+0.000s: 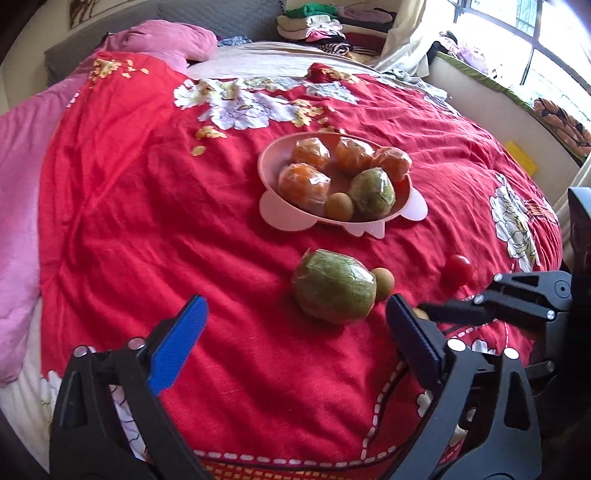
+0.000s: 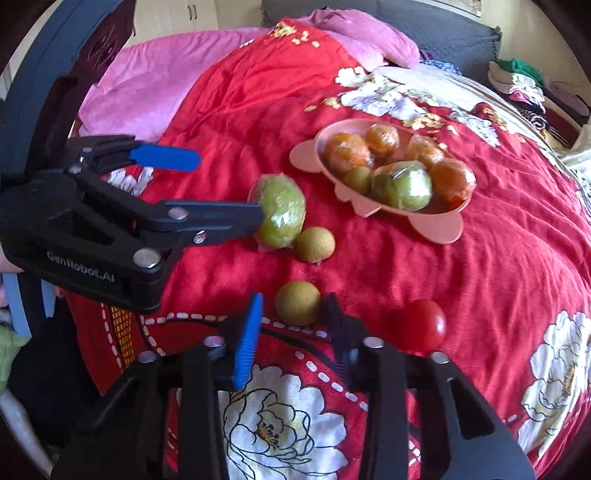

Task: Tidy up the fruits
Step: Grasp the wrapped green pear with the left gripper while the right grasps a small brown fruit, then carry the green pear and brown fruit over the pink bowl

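A pink bowl (image 1: 273, 168) (image 2: 441, 229) on the red bedspread holds several wrapped oranges, a wrapped green fruit (image 1: 372, 192) and a small brown fruit (image 1: 339, 206). A second wrapped green fruit (image 1: 332, 290) (image 2: 282, 214) lies in front of the bowl with a small brown fruit (image 1: 384, 282) (image 2: 314, 244) touching it. My left gripper (image 1: 295, 325) (image 2: 229, 184) is open just short of it. My right gripper (image 2: 293, 314) is open around another small brown fruit (image 2: 297, 302), not touching. A red tomato (image 1: 458, 270) (image 2: 424, 325) lies to its right.
A pink blanket (image 1: 22, 206) (image 2: 147, 77) lies along the bed's left side, with a pink pillow (image 1: 166, 38) at the head. Folded clothes (image 1: 325, 22) are stacked beyond the bed. A window sill (image 1: 517, 96) with clutter runs along the right.
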Tool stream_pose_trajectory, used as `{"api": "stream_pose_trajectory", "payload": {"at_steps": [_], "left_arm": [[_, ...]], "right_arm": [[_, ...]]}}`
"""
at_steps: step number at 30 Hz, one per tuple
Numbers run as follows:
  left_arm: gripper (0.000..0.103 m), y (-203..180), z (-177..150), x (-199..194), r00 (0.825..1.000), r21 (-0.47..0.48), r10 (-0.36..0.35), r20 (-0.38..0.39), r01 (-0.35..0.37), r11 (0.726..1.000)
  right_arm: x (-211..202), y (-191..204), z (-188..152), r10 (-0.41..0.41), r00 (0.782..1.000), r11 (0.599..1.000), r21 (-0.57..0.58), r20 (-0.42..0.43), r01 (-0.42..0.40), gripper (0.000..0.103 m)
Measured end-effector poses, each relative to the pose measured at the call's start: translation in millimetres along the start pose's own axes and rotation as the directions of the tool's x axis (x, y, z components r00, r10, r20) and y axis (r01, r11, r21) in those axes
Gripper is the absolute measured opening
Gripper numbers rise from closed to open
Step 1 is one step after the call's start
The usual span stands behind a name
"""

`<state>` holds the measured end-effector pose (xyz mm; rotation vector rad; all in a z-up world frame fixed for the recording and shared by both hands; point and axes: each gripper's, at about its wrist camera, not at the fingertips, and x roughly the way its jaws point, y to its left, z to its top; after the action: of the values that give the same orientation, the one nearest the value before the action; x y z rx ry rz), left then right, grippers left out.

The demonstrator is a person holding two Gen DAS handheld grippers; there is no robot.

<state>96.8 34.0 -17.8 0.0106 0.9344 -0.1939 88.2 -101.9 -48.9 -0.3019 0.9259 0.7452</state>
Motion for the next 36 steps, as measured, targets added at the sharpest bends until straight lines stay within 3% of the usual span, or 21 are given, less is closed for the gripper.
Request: {"api": "stream_pose_trajectory", "payload": {"at_steps": [4, 11, 14, 16, 36], "left_arm": [[0.075, -0.6, 0.7, 13.4, 0.999, -0.004, -0.039, -0.026, 0.039, 0.999], [0.071, -1.0, 3.7, 28.1, 0.996, -0.009, -0.083, -0.043, 0.083, 0.997], [0.061, 1.7, 7.2, 31.4, 0.99, -0.025, -0.137, -0.036, 0.136, 0.99], [0.047, 2.0, 8.7, 32.4, 0.985, -0.036, -0.169, -0.032, 0.168, 0.985], [0.047, 7.3, 16.2, -3.7, 0.984, -0.057, -0.172, 0.049, 0.175, 0.983]], "right_arm": [[-1.3, -4.3, -1.8, 0.018, 1.0, 1.0, 0.01, 0.005, -0.018, 0.025], [-4.5, -11.4, -2.6, 0.045, 0.999, 0.998, 0.039, 0.015, -0.046, 0.025], [-5.0, -12.0, -2.0, 0.048, 0.999, 0.998, 0.043, 0.019, -0.049, 0.025], [-5.0, -12.4, -1.3, 0.049, 0.999, 0.998, 0.043, 0.02, -0.049, 0.025], [-21.4, -14.0, 9.4, 0.028, 0.998, 0.999, 0.033, 0.062, -0.03, 0.025]]}}
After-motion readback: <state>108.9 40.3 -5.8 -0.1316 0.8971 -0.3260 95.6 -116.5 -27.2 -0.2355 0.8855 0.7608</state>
